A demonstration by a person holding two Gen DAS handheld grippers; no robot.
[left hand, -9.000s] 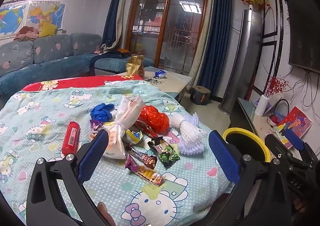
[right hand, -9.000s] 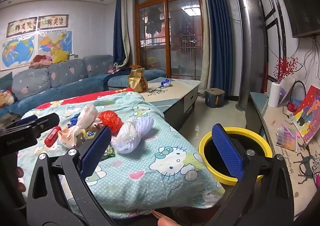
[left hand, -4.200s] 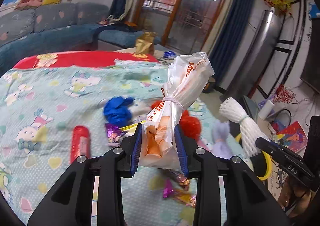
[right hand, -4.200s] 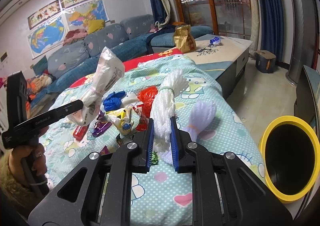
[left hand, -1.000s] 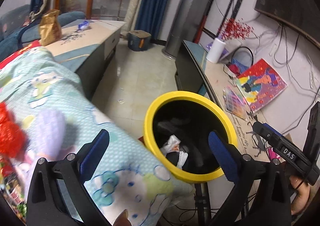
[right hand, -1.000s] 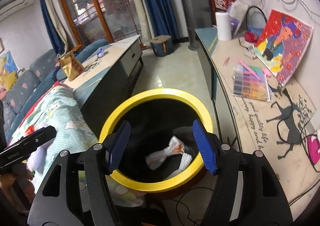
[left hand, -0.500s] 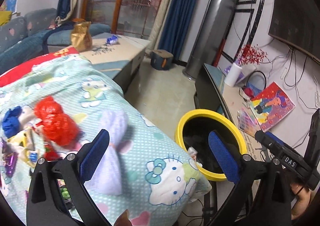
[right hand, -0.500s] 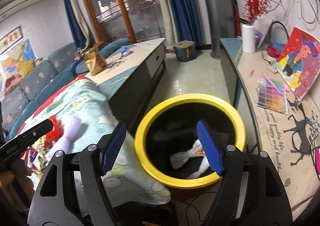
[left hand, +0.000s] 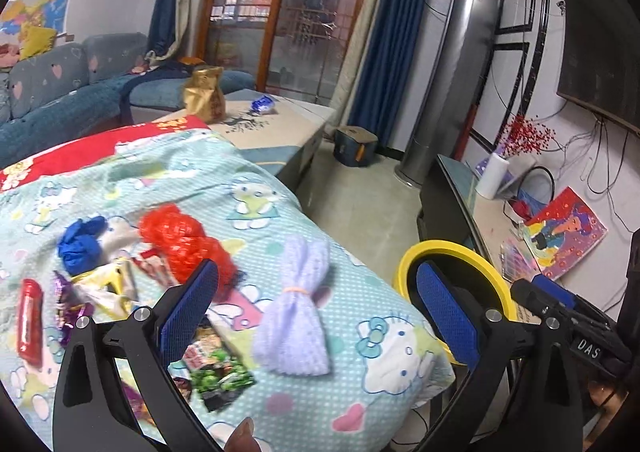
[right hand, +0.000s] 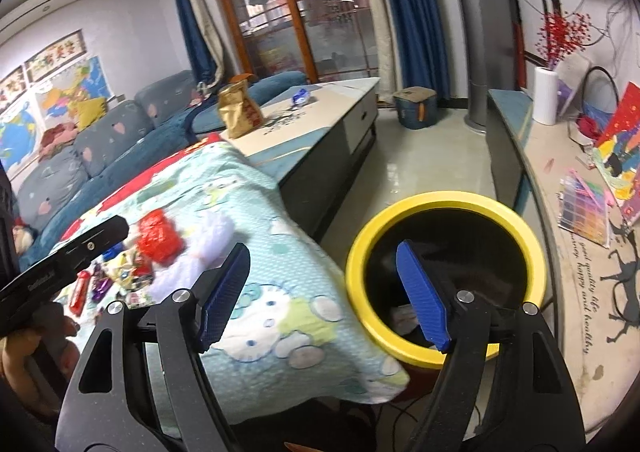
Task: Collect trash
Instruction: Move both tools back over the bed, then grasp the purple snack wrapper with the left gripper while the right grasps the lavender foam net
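My left gripper [left hand: 320, 312] is open and empty above the cloth-covered table. Under it lie a lilac foam net [left hand: 296, 312], a red net bag [left hand: 180, 240], a blue bag [left hand: 80, 244], a red tube [left hand: 30, 316], a green snack packet [left hand: 216, 376] and several wrappers. The yellow-rimmed bin [left hand: 452, 252] stands at the table's right end. My right gripper [right hand: 324, 292] is open and empty, near the bin [right hand: 444, 204] rim. White trash [right hand: 404, 316] lies inside the bin. The red net bag [right hand: 158, 238] and lilac net [right hand: 208, 236] show blurred in the right wrist view.
A low coffee table [left hand: 280, 120] with a gold bag [left hand: 204, 96] stands behind the cloth-covered table. A blue sofa [left hand: 60, 92] is at the far left. A TV bench [right hand: 560, 212] with paintings and a vase runs along the right wall. Tiled floor [left hand: 360, 204] lies between.
Both grippers swung left, away from the bin and back toward the trash pile. The bagged trash and white net dropped earlier lie in the bin.
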